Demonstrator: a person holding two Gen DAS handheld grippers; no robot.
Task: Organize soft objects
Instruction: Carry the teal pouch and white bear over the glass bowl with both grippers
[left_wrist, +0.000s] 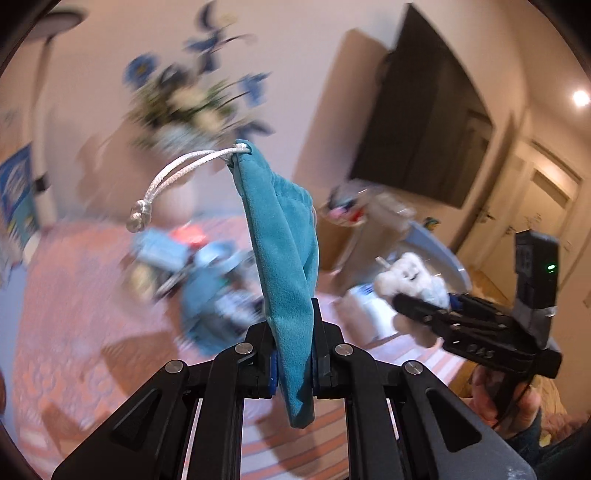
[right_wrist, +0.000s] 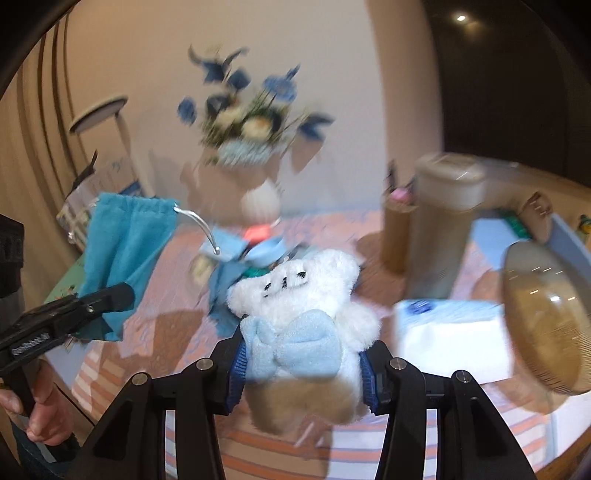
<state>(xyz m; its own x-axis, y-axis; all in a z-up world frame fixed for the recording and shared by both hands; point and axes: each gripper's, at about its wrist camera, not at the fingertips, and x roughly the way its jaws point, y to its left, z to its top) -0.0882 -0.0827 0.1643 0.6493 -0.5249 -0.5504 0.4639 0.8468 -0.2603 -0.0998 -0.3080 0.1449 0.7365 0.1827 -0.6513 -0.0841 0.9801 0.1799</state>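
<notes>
A: What does the left gripper (left_wrist: 291, 354) hold?

B: A teal drawstring pouch (left_wrist: 284, 266). The jaws are pinched nearly together on its lower part, and the pouch stands up out of them, lifted clear of the table (left_wrist: 74, 332). Its white cord (left_wrist: 177, 173) loops off to the left from the top corner, ending in a knot.

A: And the right gripper (right_wrist: 303, 369)?

B: It is closed on a white plush bear (right_wrist: 306, 295), partway wide because the toy is bulky. The blue pads press on both sides of its body, just by the light blue bow (right_wrist: 291, 343) on its front. The bear is also in the air, above the striped orange cloth on the table.

A: Where are the two relative to each other?

B: Apart, side by side. From the right wrist view the pouch hangs at the left; from the left wrist view the bear sits at the right.

A: Anything else on the table?

B: A heap of blue fabric things (right_wrist: 236, 273) further back, blurred, a vase of blue and white flowers (right_wrist: 251, 122), and a white tissue pack (right_wrist: 450, 339) at the right.
</notes>
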